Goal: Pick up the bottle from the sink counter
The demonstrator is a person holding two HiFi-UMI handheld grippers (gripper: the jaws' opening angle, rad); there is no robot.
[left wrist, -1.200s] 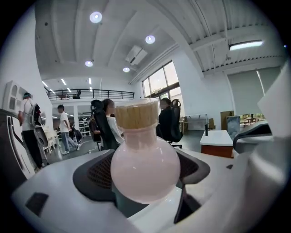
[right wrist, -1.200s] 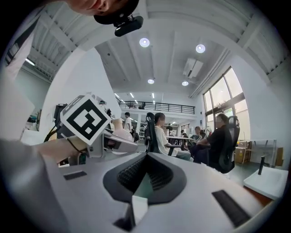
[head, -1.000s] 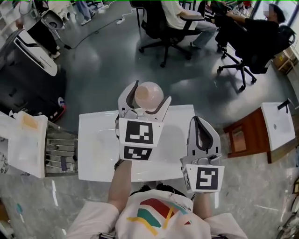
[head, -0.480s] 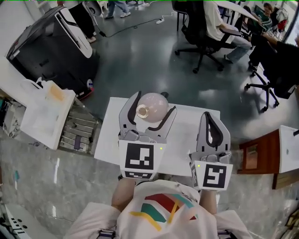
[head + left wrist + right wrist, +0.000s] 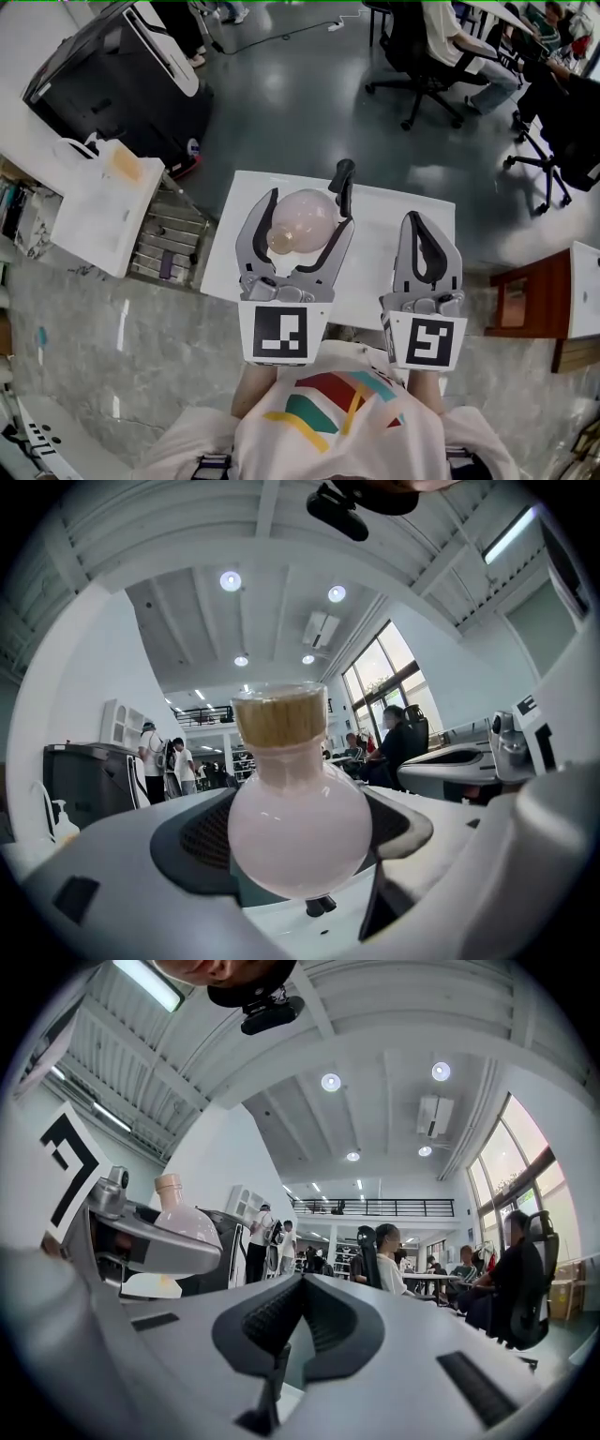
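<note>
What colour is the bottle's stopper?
The stopper is tan, like cork; the left gripper view shows it best.

Black faucet (image 5: 343, 183) just beside bottle (image 5: 302, 217), bare counter (image 5: 375, 239) to its right

Bright, even light from round ceiling lamps (image 5: 330, 1082) and tall windows (image 5: 394, 667); strong fisheye bending at edges; floor glare.

Head looks steeply down; gripper views share bottle (image 5: 298, 827)
</note>
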